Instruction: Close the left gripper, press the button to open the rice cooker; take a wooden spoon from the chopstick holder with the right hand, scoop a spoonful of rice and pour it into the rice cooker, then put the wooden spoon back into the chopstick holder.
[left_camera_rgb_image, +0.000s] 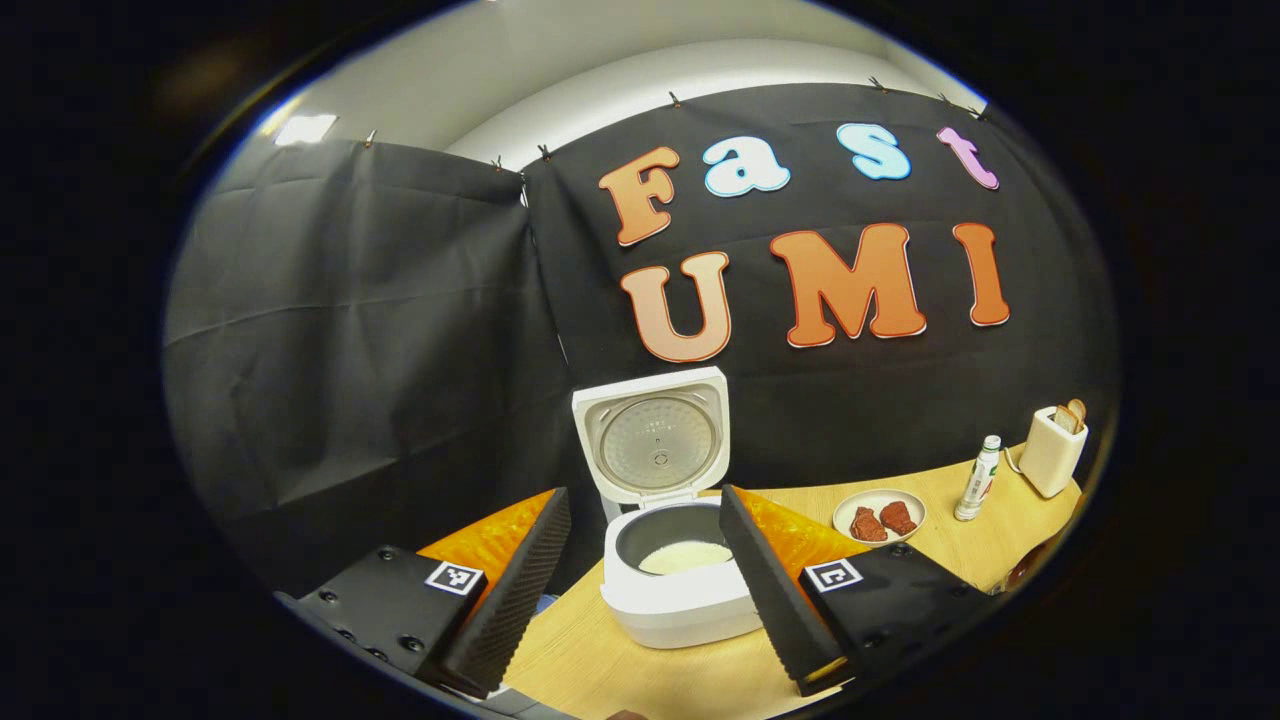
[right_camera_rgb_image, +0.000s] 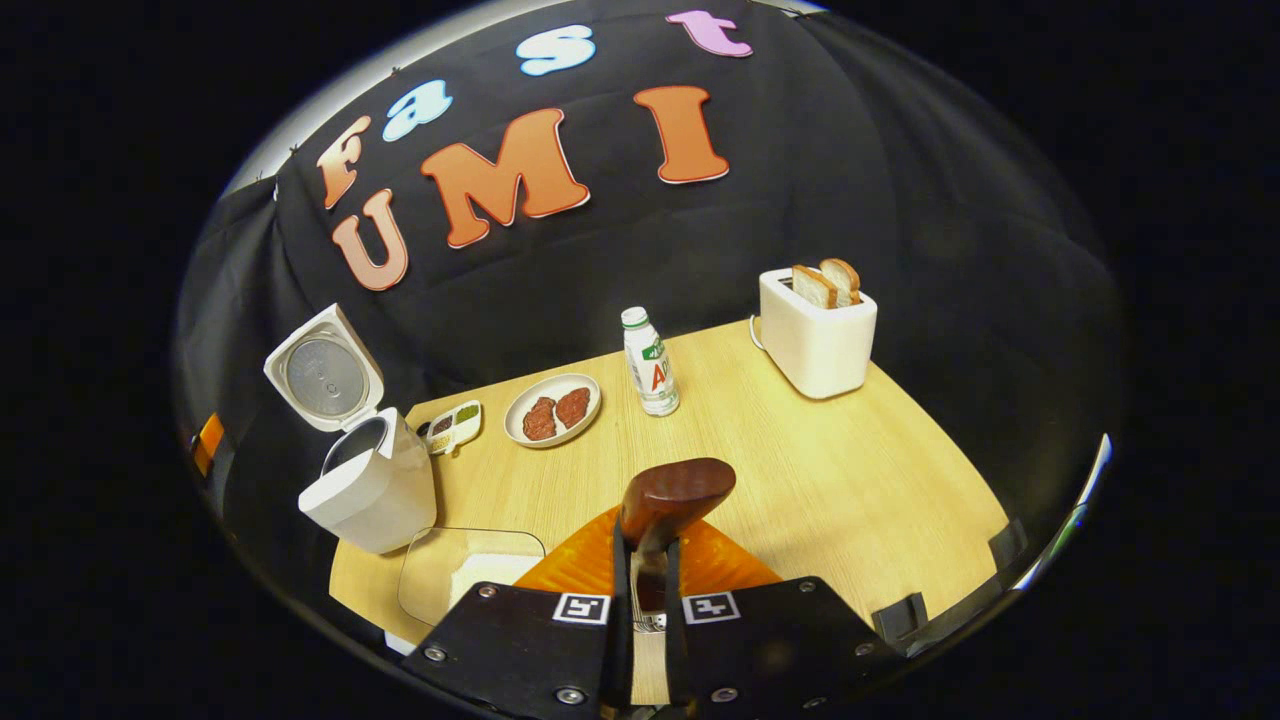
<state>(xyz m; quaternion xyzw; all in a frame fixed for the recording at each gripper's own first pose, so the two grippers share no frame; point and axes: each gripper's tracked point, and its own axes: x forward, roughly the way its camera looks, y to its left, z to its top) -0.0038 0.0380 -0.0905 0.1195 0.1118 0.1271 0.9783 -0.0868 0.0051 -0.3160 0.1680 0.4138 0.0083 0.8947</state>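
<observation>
Rice cooker (left_camera_rgb_image: 680, 580) sitting lower centre of left gripper view, lid (left_camera_rgb_image: 655, 440) standing open, white rice showing in inner pot; button step judged done. Left gripper (left_camera_rgb_image: 640, 570) hovering with fingers spread, gripping nothing. Right gripper (right_camera_rgb_image: 645, 560) clamping wooden spoon (right_camera_rgb_image: 675, 492) at bottom centre of right gripper view, bowl pointing forward over table (right_camera_rgb_image: 850, 480). Clear rice container (right_camera_rgb_image: 470, 575) lying lower left. Chopstick holder not located. Remaining, judging by this: returning spoon; scoop status uncertain.
</observation>
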